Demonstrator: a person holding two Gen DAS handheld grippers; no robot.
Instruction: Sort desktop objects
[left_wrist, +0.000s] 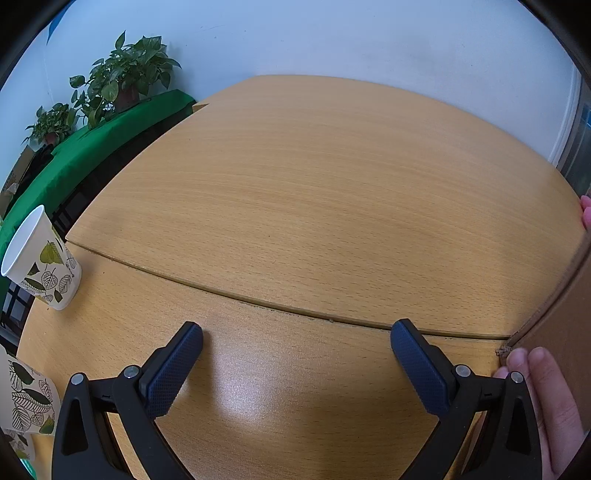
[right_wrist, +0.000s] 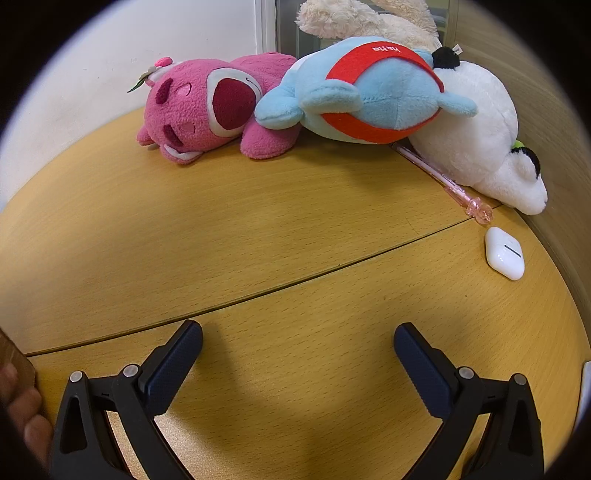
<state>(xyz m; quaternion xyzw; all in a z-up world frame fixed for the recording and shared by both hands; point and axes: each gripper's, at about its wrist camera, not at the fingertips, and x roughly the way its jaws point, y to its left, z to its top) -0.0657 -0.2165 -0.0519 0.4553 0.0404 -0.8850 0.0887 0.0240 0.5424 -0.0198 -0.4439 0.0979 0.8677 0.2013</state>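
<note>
In the right wrist view a pink plush bear (right_wrist: 207, 107), a blue and red plush (right_wrist: 369, 92) and a white plush (right_wrist: 480, 136) lie along the far edge of the wooden table (right_wrist: 258, 221). A pink pen (right_wrist: 443, 177) and a white earbud case (right_wrist: 504, 253) lie at the right. My right gripper (right_wrist: 297, 341) is open and empty over the near table. In the left wrist view my left gripper (left_wrist: 295, 339) is open and empty. A leaf-print paper cup (left_wrist: 40, 258) stands far left of it.
A cardboard box (left_wrist: 565, 325) stands at the right edge of the left wrist view, with a hand (left_wrist: 546, 398) on it. A second leaf-print cup (left_wrist: 26, 398) shows at the lower left. Potted plants (left_wrist: 122, 77) stand on a green-covered surface beyond the table.
</note>
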